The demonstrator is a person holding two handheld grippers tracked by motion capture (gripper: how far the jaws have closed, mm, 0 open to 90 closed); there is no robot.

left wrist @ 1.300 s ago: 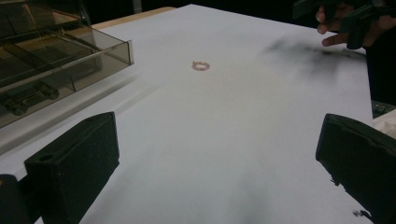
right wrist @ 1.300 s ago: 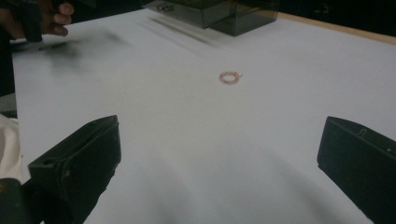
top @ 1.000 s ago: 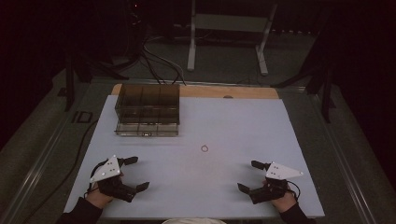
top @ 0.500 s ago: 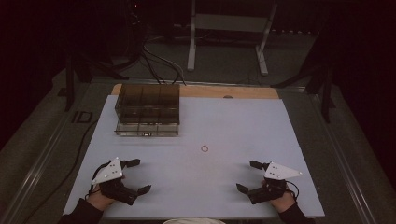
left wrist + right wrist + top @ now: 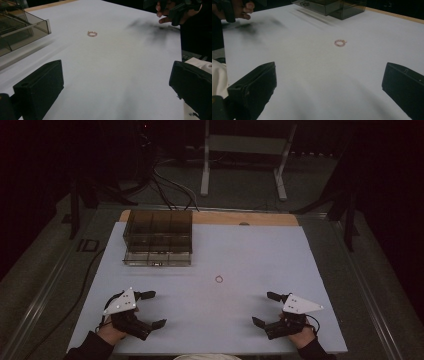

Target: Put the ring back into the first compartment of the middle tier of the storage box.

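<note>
Small pinkish beaded ring (image 5: 219, 279) lies mid-desk on the white desk mat (image 5: 260, 250), well apart from both grippers. Left gripper (image 5: 151, 309) & right gripper (image 5: 263, 308) near front edge, jaws spread wide, empty. Smoky clear plastic compartment box (image 5: 158, 237) at back-left corner.

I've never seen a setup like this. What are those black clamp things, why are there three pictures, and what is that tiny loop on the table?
No robot here: a person holds a two-jaw tool in each hand. The left hand-held gripper and the right hand-held gripper both rest near the front edge of the white table, jaws spread wide, holding nothing.

The high view looks down from above the person. Each of the other two pictures comes from a camera riding on one gripper, looking out between its own black jaws.

On the table lies a small pinkish ring, possibly beaded, roughly midway between the grippers and farther out. At the back left stands a smoky clear plastic box with compartments.
</note>
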